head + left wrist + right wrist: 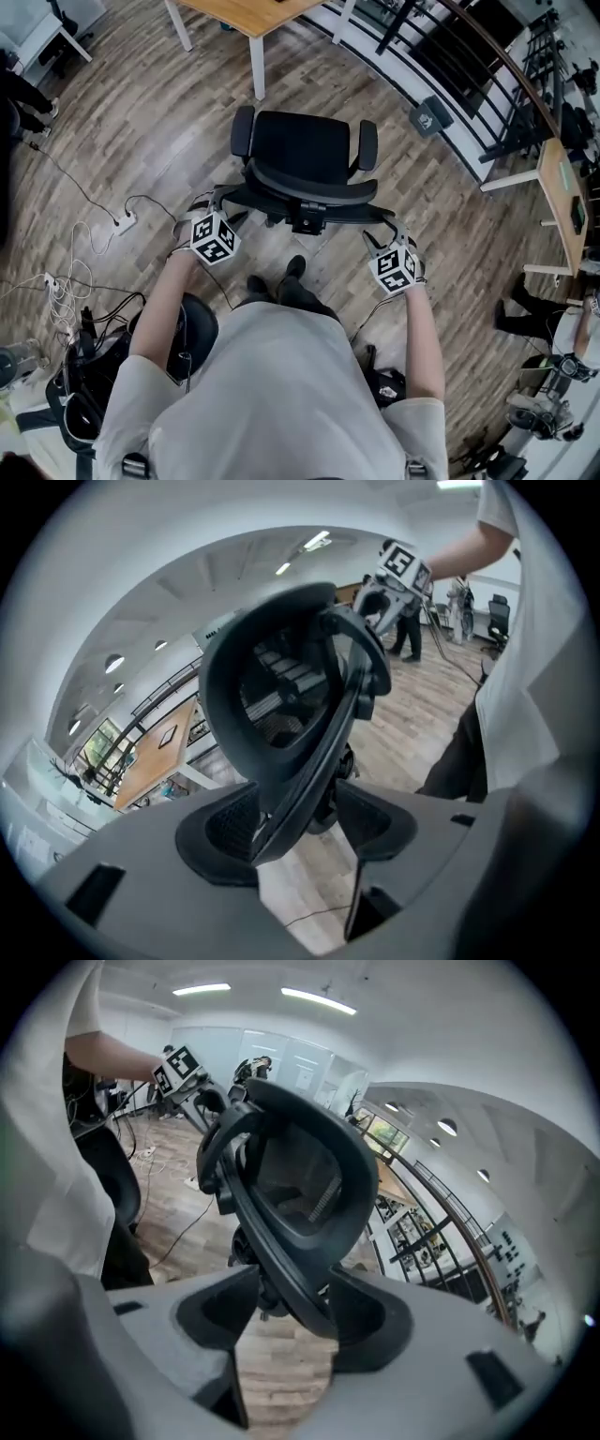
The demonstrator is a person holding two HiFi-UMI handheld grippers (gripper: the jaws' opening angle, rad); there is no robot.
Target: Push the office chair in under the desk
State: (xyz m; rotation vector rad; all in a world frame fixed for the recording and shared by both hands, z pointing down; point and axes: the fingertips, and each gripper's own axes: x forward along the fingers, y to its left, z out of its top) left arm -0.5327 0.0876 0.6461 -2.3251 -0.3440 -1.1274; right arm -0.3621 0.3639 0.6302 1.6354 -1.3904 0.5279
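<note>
The black office chair (300, 150) stands on the wood floor with its seat facing the wooden desk (253, 14) at the top of the head view, a stretch of floor apart from it. Its curved backrest (281, 705) is nearest me. My left gripper (214, 199) straddles the backrest's left rim; in the left gripper view (298, 822) the rim leans on one pad with a gap to the other. My right gripper (382, 225) straddles the right rim (300, 1185); the right gripper view (292, 1312) shows the same loose fit. Both are open.
A power strip (125, 222) with white cables lies on the floor at left. A black round seat (192, 323) sits by my left leg. A dark railing (450, 56) runs along the upper right, with another desk (567, 202) and a person (520, 314) beyond.
</note>
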